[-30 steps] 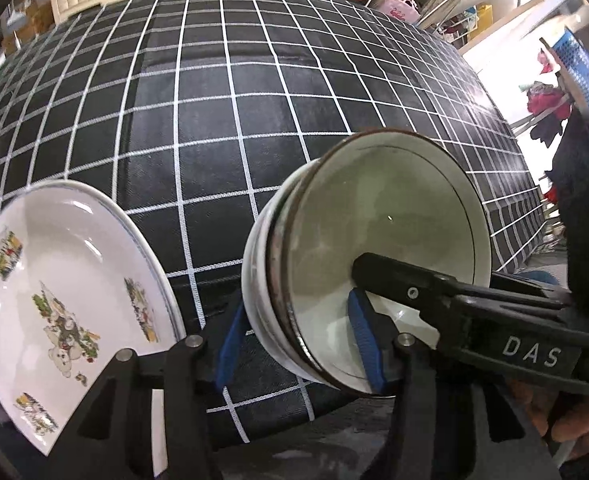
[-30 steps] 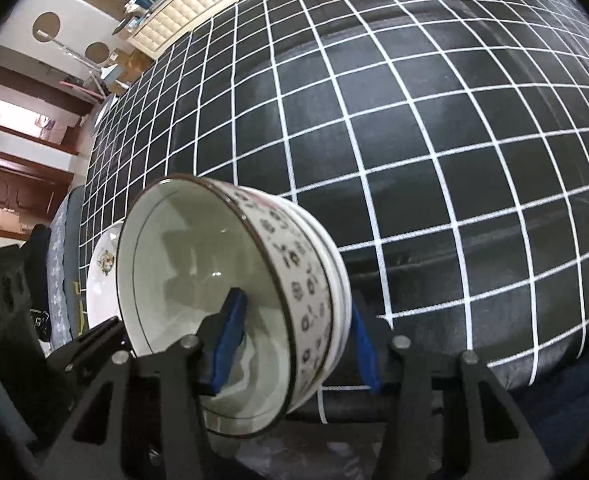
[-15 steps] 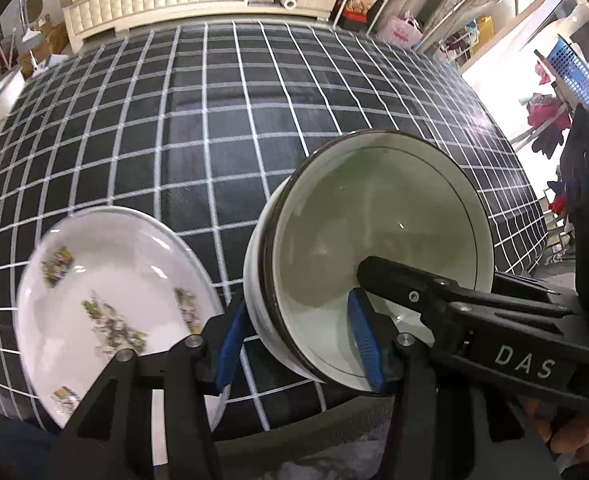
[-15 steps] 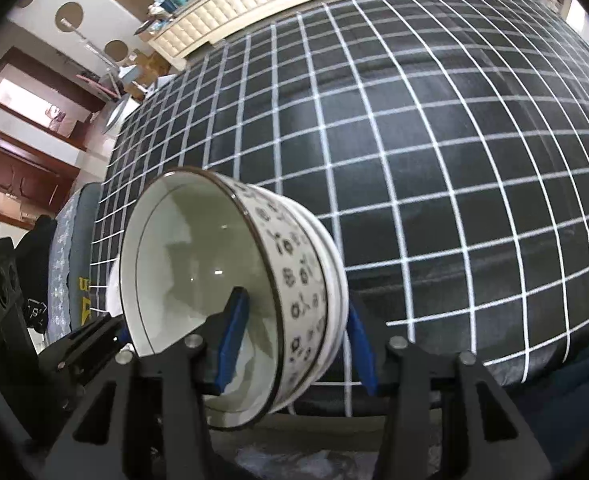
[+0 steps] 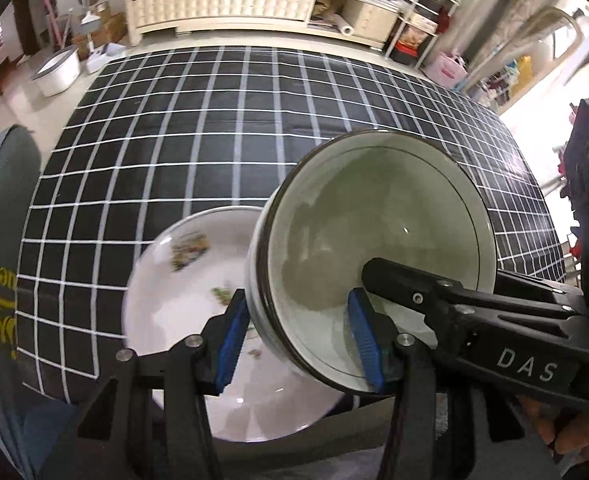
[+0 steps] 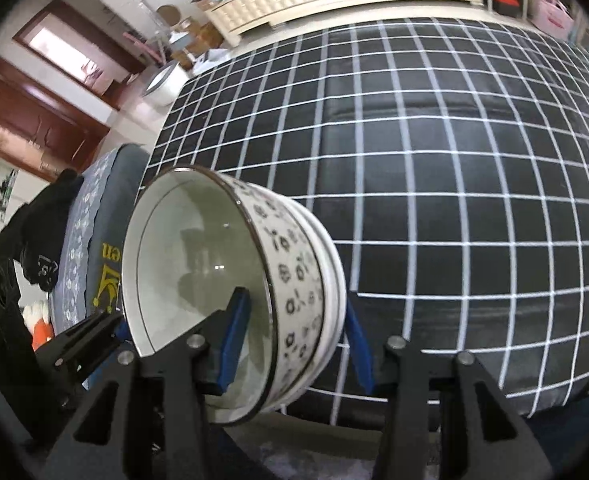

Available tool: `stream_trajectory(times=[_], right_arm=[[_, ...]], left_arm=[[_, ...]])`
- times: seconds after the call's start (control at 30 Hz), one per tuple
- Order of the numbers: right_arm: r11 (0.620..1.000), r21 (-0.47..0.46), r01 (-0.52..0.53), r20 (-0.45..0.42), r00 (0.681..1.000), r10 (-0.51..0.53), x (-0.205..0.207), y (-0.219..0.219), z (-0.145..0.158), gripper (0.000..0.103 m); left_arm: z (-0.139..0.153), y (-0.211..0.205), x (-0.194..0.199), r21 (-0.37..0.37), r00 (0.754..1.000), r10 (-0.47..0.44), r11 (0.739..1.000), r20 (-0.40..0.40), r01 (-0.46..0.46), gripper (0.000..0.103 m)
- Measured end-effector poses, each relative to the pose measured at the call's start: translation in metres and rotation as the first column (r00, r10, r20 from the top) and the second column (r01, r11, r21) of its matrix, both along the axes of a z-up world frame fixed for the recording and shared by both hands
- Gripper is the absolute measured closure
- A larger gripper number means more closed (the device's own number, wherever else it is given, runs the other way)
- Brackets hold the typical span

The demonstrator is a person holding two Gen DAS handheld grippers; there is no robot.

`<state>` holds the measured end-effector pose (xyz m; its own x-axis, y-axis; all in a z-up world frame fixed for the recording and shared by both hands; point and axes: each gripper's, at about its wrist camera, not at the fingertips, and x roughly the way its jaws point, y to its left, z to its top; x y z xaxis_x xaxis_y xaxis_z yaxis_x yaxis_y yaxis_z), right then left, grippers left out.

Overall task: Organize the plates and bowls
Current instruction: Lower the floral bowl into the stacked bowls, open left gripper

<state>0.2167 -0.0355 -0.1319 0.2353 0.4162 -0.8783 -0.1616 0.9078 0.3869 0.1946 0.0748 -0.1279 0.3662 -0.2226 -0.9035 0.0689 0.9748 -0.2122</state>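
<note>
On the black checked tablecloth (image 5: 222,128), our left gripper (image 5: 298,340) and right gripper (image 6: 294,340) were both clamped on the rim of the stacked bowls (image 6: 230,288), one finger inside, one outside. Since a second earlier we had lifted them, tilted on edge, higher above the near table edge, the plate (image 5: 182,288) now lying behind and below them, ready for setting down.
</note>
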Motion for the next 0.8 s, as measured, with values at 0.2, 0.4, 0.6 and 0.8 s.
stream_trajectory(times=[0.2,0.4,0.6,0.8], right_arm=[[0.999,-0.001,-0.048,-0.033,0.998,0.048,0.008,0.031,-0.013,0.052],[0.997,-0.015,-0.07,-0.066,0.995,0.068,0.012,0.046,-0.026,0.052],[0.998,-0.02,-0.065,-0.066,0.996,0.063,0.013,0.043,-0.029,0.053],[0.999,0.017,-0.051,-0.093,0.994,0.053,0.013,0.034,-0.033,0.052]], left_arm=[[-0.01,0.035,-0.009,-0.001,0.998,0.06,0.998,-0.018,-0.06,0.055],[-0.023,0.051,-0.02,-0.005,0.995,0.089,0.996,-0.045,-0.089,0.055],[-0.025,0.046,-0.019,0.009,0.996,0.078,0.997,-0.032,-0.078,0.055],[-0.025,0.04,-0.015,0.022,0.997,0.075,0.997,-0.024,-0.074,0.056]])
